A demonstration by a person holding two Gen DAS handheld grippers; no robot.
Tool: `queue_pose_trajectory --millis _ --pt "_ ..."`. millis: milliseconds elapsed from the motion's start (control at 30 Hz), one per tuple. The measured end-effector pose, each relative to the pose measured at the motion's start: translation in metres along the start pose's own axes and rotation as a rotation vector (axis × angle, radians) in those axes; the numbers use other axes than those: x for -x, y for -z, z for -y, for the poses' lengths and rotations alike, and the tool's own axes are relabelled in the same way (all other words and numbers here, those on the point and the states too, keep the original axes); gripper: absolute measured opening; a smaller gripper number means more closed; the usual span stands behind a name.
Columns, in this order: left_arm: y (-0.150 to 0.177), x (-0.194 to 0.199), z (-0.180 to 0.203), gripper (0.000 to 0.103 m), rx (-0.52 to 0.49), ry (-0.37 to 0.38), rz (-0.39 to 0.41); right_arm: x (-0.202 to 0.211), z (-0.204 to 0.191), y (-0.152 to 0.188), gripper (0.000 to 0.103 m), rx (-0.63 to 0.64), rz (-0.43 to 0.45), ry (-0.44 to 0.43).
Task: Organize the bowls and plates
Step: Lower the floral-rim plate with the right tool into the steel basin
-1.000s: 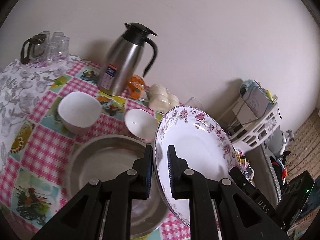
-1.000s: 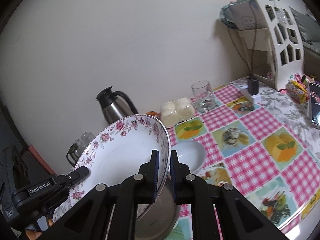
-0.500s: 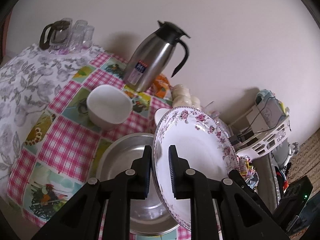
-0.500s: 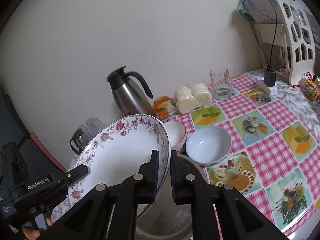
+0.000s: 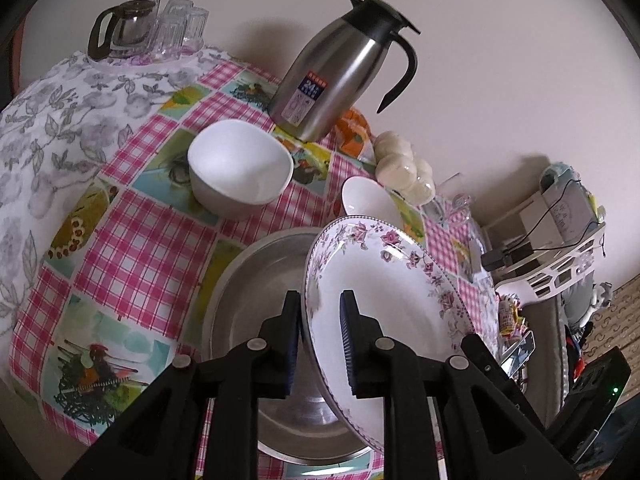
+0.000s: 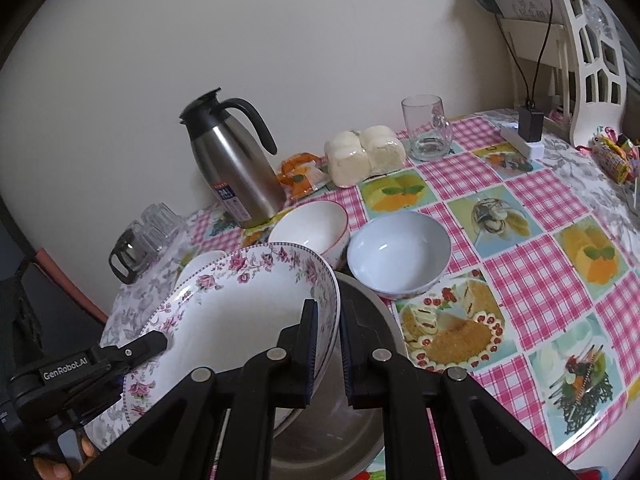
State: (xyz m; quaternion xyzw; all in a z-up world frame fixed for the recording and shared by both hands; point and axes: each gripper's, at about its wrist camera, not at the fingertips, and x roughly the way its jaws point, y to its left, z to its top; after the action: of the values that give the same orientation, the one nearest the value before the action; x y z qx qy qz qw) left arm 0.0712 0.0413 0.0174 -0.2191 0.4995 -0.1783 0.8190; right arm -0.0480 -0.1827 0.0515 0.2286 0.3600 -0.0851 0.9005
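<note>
Holding floral plate (image 6: 240,320) over metal basin (image 5: 256,300), both hand-held grippers.

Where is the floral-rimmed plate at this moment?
The floral-rimmed plate is tilted over the steel basin, its rim between both grippers' fingers: right gripper shut on it, left gripper opening. White bowls sit just beyond.

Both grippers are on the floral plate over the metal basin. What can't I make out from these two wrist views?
- Metal basin: its floor is largely covered by the floral plate and the left gripper in the left view.
- Plate's underside: faces away in both views.
- Small white bowl: half hidden behind the plate's rim, left view.
</note>
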Motion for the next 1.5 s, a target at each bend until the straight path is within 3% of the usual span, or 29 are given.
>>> queue_pose_trajectory --millis 600,1500 --pt "0.007 -0.036 -0.014 0.019 0.029 -0.1 -0.108 -0.038 0.012 0.014 0.012 -0.011 -0.141 0.044" --pt "0.018 -0.08 -0.03 0.019 0.079 -0.184 -0.258 -0.067 0.021 0.025 0.012 -0.02 -0.23 0.081"
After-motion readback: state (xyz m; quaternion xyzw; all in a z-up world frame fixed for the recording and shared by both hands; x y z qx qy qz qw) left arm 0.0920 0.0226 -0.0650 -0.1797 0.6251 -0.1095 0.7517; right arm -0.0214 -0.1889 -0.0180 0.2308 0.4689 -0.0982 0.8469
